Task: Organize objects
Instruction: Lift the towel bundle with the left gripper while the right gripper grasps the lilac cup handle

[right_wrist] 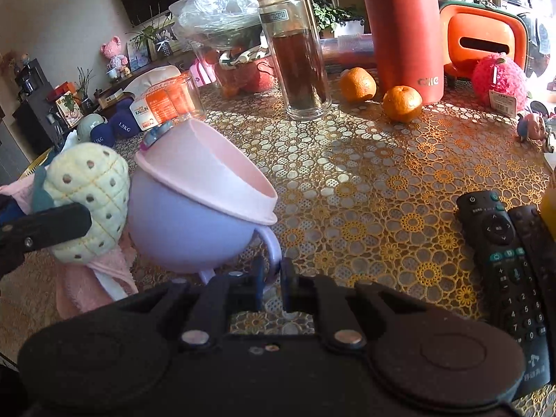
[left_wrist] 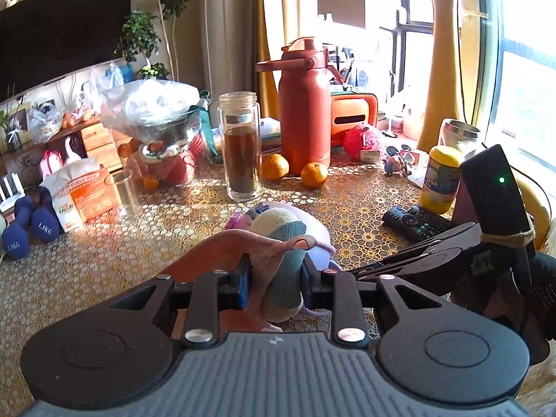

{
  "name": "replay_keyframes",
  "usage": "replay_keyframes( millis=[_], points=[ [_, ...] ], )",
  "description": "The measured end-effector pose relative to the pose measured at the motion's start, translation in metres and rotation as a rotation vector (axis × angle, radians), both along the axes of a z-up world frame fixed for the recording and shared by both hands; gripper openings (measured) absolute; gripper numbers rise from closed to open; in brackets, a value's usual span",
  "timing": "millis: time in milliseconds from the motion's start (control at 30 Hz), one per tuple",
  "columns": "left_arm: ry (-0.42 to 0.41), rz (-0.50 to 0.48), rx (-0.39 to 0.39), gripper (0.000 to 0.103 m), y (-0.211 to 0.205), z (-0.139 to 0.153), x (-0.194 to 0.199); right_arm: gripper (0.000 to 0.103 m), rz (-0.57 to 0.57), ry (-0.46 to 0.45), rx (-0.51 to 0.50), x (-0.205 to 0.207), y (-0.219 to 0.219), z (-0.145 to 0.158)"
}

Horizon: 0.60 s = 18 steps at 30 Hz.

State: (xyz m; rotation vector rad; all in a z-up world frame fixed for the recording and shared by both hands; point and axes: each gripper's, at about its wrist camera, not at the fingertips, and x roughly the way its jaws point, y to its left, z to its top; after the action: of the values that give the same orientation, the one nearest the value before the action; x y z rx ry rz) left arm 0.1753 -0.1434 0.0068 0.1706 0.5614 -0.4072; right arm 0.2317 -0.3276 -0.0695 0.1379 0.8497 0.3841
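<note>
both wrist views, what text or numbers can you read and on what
"1.5KG": dark blue dumbbells.
"KAIXIN": orange-and-white packet, remaining print too small.
"Gllle", uncertain: tall red thermos flask.
Digits "1" to "0": black remote control; its other marks unreadable.
Yellow jar label: blurred.

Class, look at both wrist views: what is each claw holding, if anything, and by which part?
The left claw grips the plush pineapple toy around its body. The right claw pinches the lilac cup by its handle.
</note>
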Motion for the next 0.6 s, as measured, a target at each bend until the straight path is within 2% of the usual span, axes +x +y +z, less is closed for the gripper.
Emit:
replay_keyframes(
  millis=[167,367,600],
  points=[
    [-0.015,0.004,0.016,0.027,-0.009,-0.009,0.006,0.01,-0.015,0.011,0.003,-0.002,0.002,-0.002],
    [0.0,0.031,0.017,0.027,0.001,-0.012,0.006,0.011,-0.009,-0.002,-0.003,-0.004,0.005,0.0],
    [0.091,0.103,0.028,0.027,0.018,-0.031,0.02,0.012,-0.017,0.012,0.003,-0.004,0.008,-0.002]
  ],
)
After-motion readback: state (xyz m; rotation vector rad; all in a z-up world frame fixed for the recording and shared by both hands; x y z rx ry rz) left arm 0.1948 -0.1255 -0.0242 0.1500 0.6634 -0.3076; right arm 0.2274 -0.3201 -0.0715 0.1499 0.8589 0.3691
